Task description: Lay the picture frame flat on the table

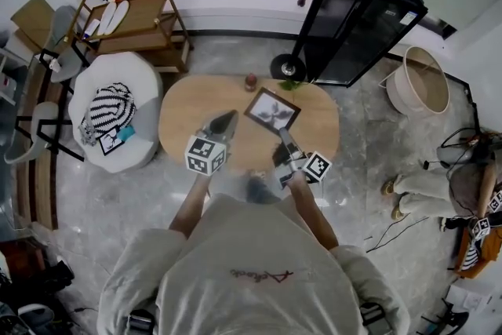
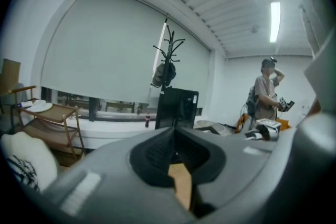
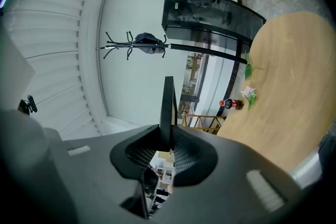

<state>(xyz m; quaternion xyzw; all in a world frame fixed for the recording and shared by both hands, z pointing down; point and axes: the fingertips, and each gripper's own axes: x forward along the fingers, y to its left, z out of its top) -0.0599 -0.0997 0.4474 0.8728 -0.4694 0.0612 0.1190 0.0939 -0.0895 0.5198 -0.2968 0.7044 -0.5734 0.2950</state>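
The dark picture frame (image 1: 272, 110) is over the right half of the oval wooden table (image 1: 188, 110), its picture facing up toward me at a tilt. My right gripper (image 1: 283, 135) is shut on the frame's near edge. In the right gripper view that edge is a thin dark slab (image 3: 168, 107) standing between the pads, with the table (image 3: 294, 86) to the right. My left gripper (image 1: 225, 122) hovers just left of the frame. Its jaws are shut with nothing between them, as the left gripper (image 2: 175, 134) view shows.
A small red object (image 1: 250, 80) and a green sprig (image 1: 289, 84) lie at the table's far edge. Behind stand a black cabinet (image 1: 357, 20) and a coat rack base (image 1: 288, 67). A white armchair (image 1: 110, 114) is left, a round basket (image 1: 423, 78) right. A person (image 2: 268, 94) stands nearby.
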